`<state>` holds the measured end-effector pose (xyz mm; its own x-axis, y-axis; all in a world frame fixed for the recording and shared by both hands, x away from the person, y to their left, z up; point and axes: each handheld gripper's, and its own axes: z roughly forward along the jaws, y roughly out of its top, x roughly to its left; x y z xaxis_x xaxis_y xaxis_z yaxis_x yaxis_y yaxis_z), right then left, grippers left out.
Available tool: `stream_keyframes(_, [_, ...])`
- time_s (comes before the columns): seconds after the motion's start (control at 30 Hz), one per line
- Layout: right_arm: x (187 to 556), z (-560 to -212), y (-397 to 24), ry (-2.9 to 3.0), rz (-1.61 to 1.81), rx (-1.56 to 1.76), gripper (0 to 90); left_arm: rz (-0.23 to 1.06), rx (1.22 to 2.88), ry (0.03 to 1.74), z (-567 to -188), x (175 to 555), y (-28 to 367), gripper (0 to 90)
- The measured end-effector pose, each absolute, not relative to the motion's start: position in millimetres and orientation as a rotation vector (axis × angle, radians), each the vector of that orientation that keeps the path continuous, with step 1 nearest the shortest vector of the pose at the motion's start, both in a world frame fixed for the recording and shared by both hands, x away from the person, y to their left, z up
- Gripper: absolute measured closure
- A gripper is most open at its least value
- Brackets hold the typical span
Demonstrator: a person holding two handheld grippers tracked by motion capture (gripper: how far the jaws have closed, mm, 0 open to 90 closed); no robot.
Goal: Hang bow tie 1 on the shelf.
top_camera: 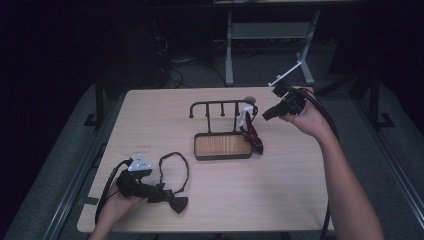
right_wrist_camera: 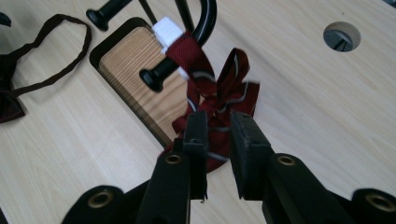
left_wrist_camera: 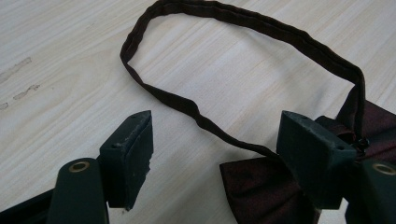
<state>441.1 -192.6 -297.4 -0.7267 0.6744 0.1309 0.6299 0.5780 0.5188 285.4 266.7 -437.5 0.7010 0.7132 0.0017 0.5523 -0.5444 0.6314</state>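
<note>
A dark bow tie (top_camera: pixel 172 202) with a looped strap (top_camera: pixel 175 167) lies on the table's near left. My left gripper (top_camera: pixel 152 192) rests over it, open; its jaws (left_wrist_camera: pixel 217 126) straddle the strap (left_wrist_camera: pixel 261 28), with the bow (left_wrist_camera: pixel 261 186) by the right jaw. A red striped bow tie (top_camera: pixel 251 132) with a white band (right_wrist_camera: pixel 168 32) hangs from the right end of a black hook rack (top_camera: pixel 220 107). My right gripper (top_camera: pixel 267 114) hovers just right of it. Its jaws (right_wrist_camera: pixel 218 119) stand narrowly open, the striped tie (right_wrist_camera: pixel 219 88) just beyond the tips, untouched by the pads.
The rack stands on a black-rimmed wooden base (top_camera: pixel 222 146) at the table's middle. A round cable hole (right_wrist_camera: pixel 342 35) sits in the tabletop behind the rack. Desk legs (top_camera: pixel 229 50) and cables lie on the floor beyond the far edge.
</note>
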Motion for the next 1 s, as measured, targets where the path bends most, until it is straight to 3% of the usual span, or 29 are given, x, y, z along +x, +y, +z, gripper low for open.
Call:
stream_keyframes(0.33, [427.3, -310.6, -201.6, 2.736, 0.894, 1.114, 68.3, 0.336, 2.297, 0.969, -436.1, 286.9, 266.0, 28.0])
stream_keyframes(1.0, [404.5, -340.1, -216.2, 2.75, 0.943, 1.112, 61.7, 0.322, 2.319, 0.964, -429.0, 296.6, 262.5, 32.7])
